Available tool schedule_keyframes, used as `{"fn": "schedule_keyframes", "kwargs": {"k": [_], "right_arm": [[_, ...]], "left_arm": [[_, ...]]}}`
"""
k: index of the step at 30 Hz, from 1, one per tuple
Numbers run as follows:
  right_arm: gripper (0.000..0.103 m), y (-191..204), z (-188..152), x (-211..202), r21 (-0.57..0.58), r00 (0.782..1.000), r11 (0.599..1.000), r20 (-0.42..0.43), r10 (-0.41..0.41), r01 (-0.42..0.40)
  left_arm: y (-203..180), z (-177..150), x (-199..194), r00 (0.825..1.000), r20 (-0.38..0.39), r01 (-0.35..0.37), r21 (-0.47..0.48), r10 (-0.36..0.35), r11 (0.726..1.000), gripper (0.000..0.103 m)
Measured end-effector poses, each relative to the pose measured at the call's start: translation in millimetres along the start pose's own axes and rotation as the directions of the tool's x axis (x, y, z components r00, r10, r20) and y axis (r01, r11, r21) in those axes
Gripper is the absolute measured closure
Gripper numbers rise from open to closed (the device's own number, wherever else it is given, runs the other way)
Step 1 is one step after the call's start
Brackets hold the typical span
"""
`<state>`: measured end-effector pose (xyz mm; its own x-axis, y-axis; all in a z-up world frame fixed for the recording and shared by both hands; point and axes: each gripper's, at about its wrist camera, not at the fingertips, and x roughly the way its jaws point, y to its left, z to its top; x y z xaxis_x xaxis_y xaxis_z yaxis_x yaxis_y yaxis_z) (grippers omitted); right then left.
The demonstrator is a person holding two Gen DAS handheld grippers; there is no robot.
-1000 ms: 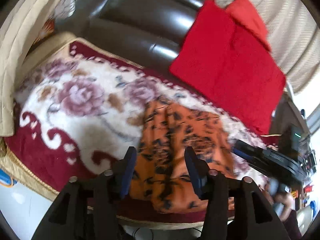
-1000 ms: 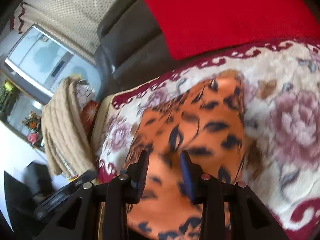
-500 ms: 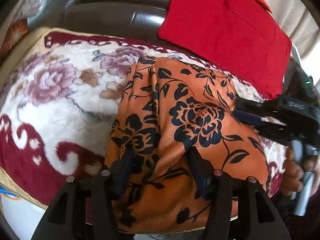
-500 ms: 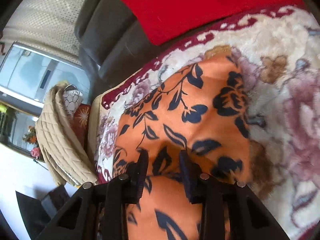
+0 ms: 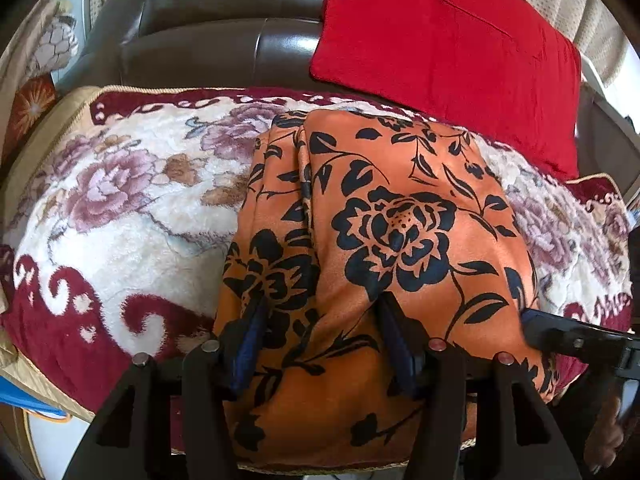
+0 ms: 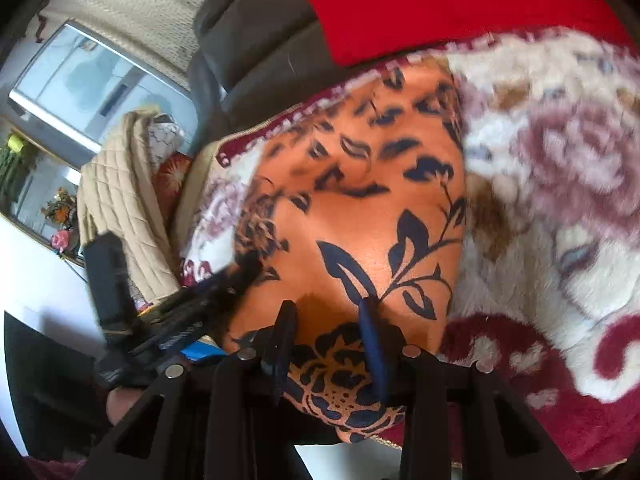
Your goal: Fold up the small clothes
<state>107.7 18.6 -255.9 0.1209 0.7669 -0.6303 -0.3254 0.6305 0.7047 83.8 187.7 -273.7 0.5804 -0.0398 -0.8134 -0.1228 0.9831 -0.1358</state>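
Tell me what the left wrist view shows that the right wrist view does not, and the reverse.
Only the left wrist view: the orange garment's full folded shape with a lengthwise crease on its left, and the whole red cushion.

Only the right wrist view: a beige quilted cloth draped beyond the seat, and a window behind it.

Both: the garment lying on the floral blanket, the dark leather backrest, and the near hem between each view's own gripper fingers.

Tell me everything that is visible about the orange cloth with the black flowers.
The orange cloth is soft, slightly shiny fabric printed with black roses, leaves and stems. It lies folded on the plush floral blanket, with layered edges showing along its left side. Its near edge hangs over the front of the seat. The left hand-held gripper and right hand-held gripper each straddle its near part.
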Motion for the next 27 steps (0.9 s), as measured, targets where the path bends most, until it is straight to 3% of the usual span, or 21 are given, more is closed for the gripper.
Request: {"fn": "schedule_keyframes", "kwargs": {"k": [11,19,22,27], "right_arm": [[0.067,7.9,14.9,-11.4,-0.012,0.996,1.000,-0.092,0.007,-0.008],[0.066,13.1,-4.1,8.6,-0.129,0.997,0.990,-0.038,-0.060,0.055],[0.066,7.7,-7.9,9.8,-0.139,0.999,0.990,-0.002,-0.033,0.032],[0.067,7.6,4.6,-3.2,-0.094,0.999,0.996,-0.032,0.010,-0.013]], "left_arm": [[-0.5,-0.5,-1.3,1.000,0.002,-0.003,0.001,0.003,1.000,0.044],[-2.3,-1.1,1.3,1.000,0.007,-0.016,0.022,0.016,1.000,0.043],[-2.3,-0.8,2.0,1.000,0.005,-0.016,0.019,0.016,1.000,0.043],[0.3,4.1,-5.0,1.000,-0.023,0.002,-0.008,-0.003,1.000,0.043]]}}
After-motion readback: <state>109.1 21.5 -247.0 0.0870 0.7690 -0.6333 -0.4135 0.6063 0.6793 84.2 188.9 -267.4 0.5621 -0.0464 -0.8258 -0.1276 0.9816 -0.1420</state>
